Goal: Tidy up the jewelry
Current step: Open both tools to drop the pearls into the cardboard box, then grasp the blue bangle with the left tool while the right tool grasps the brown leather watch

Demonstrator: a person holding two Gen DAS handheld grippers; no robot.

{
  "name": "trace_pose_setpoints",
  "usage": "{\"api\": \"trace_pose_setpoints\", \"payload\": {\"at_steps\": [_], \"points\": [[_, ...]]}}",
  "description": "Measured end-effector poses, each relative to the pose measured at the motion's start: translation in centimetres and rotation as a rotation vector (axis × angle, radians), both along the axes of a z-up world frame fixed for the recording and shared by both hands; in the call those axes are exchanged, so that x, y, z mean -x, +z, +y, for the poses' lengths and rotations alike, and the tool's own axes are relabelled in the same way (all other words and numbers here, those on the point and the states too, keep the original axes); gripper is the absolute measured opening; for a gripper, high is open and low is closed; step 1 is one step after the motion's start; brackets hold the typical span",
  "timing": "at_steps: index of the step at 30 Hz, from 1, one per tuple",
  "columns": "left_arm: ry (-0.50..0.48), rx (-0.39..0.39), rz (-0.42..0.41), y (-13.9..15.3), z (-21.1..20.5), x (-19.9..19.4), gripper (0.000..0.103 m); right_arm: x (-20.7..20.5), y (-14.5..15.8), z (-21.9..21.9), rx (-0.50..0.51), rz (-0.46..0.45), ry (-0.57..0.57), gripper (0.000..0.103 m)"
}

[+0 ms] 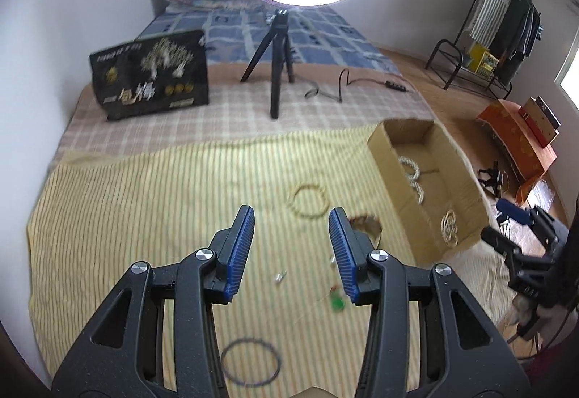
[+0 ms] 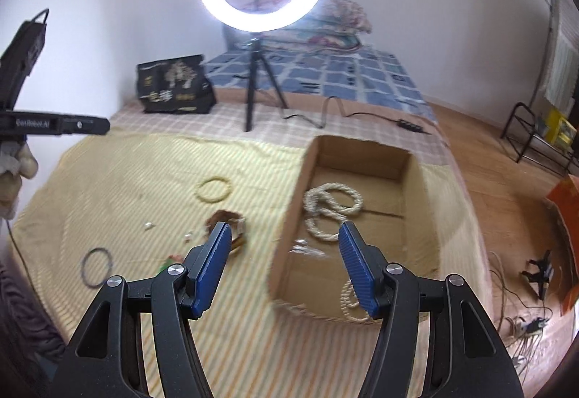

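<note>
Both grippers, left gripper (image 1: 291, 242) and right gripper (image 2: 284, 260), hang spread and empty. Collecting looks midway: pearl strands sit in the cardboard box (image 2: 412, 181) (at two o'clock), and the yellow bracelet (image 1: 308, 202) at twelve needs a lowering pinch.

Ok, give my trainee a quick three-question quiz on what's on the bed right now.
1. True or false: both the left tongs and the right tongs are open and hold nothing.
2. Which piece already lies in the cardboard box? A) the dark thin ring B) the pearl necklace C) the yellow beaded bracelet
3. Fill in: the dark thin ring lies on the ______ striped cloth.

Key:
1. True: both pairs stand apart with nothing between them.
2. B: the pearl necklace is coiled in the box; the yellow beaded bracelet lies on the cloth.
3. Yellow.
</note>
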State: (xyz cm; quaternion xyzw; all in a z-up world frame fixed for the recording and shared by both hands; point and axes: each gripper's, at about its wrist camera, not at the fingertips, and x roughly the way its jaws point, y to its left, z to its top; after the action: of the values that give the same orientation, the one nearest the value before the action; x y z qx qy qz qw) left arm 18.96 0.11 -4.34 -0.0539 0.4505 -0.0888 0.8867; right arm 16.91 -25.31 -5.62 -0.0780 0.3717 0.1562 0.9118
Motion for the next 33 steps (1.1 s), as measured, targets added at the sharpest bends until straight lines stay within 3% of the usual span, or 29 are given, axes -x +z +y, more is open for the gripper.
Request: {"api": "trace_pose_setpoints", "payload": {"at_steps": [10, 22, 24, 26, 33], "points": [[-0.018, -0.033, 0.092, -4.6, 2.7, 4.0, 0.044, 0.5, -2.7, 3.6, -0.016, 0.116, 0.083, 0.061], [-0.014, 0.006, 0.240, -9.8, 6.3, 5.5, 0.043, -0.8, -5.0, 7.6, 0.001, 0.180, 0.180, 0.061], [-0.020, 0.009, 0.274, -10.9, 6.6, 5.8, 0.036, -1.2, -5.4, 8.1, 0.008, 0.199, 0.193, 0.061], [-0.028, 0.005, 0.309, -11.9, 6.6, 6.2, 0.036, -1.6, -6.0, 8.6, 0.027, 0.210, 0.201, 0.061], [-0.053, -0.030, 0.370, -14.1, 6.2, 6.8, 0.031, -3.2, -7.4, 9.2, 0.034, 0.266, 0.205, 0.042]]}}
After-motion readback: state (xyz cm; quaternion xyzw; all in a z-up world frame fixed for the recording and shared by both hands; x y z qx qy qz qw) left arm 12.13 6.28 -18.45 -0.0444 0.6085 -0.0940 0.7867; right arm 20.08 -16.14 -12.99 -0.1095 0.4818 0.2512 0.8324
